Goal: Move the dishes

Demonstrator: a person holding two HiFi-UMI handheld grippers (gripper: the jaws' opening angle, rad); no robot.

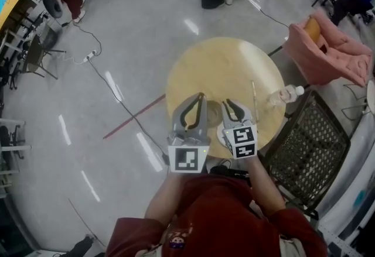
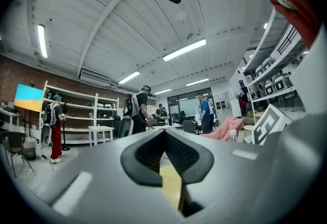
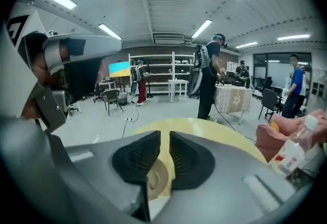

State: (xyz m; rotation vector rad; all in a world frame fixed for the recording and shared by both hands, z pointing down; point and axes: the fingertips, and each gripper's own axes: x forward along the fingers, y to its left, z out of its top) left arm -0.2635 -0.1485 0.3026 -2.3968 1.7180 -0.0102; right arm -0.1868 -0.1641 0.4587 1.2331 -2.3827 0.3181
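Head view looks down on a round yellow table [image 1: 222,68], with both grippers over its near edge. The left gripper [image 1: 202,96] is closed tip to tip with nothing in it. Beside it, the right gripper [image 3: 164,136] tilts down, its jaws a narrow slit apart and gripping nothing. Just under them a pale dish [image 3: 156,179] lies on the table, seemingly untouched, though the jaws cover part of it. A water bottle [image 1: 285,95] lies at the table's right edge.

I see a round yellow bench [image 1: 222,68] on a glossy grey floor [image 1: 146,27]; a clear plastic bottle [image 1: 285,95] lies on its side at the bench's right edge; a black mesh chair [image 1: 310,144] stands just beside; a pink cloth [image 1: 328,54] drapes another seat.
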